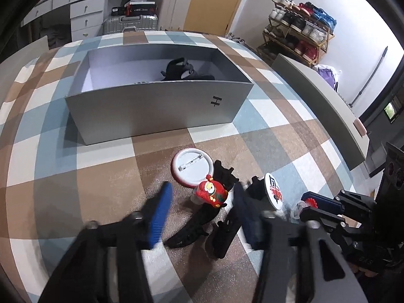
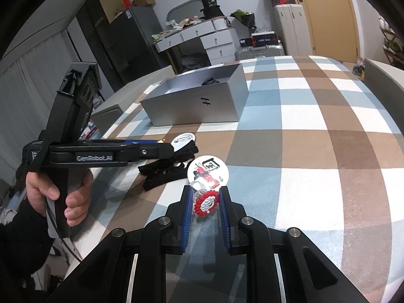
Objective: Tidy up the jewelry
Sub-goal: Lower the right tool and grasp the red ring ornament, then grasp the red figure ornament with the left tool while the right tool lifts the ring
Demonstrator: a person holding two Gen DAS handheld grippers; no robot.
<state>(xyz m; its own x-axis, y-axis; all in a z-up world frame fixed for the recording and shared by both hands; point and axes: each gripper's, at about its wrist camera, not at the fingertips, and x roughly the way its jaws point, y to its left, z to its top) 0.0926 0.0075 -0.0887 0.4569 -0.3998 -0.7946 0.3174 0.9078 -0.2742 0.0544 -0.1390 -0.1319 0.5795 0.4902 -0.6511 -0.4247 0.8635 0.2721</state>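
A grey open box (image 1: 156, 108) stands on the checked cloth with a black item (image 1: 181, 70) inside; it also shows in the right wrist view (image 2: 199, 106). In front lie a face-down white badge (image 1: 190, 168), a red figure ornament (image 1: 212, 193), black hair clips (image 1: 194, 229) and a printed round badge (image 1: 274, 192). My left gripper (image 1: 202, 202) is open, its fingers either side of the red ornament. My right gripper (image 2: 205, 202) is closed around a red-and-white beaded ring (image 2: 205, 203), next to the printed badge (image 2: 208, 170). The right gripper also shows in the left wrist view (image 1: 313, 204).
The table edge runs on the right of the left wrist view, with a grey chair back (image 1: 320, 101) beyond it. A shoe rack (image 1: 298, 30), suitcases (image 1: 131, 22) and a white drawer desk (image 1: 75, 7) stand further off. The hand holding the left gripper (image 2: 65, 197) is at the left.
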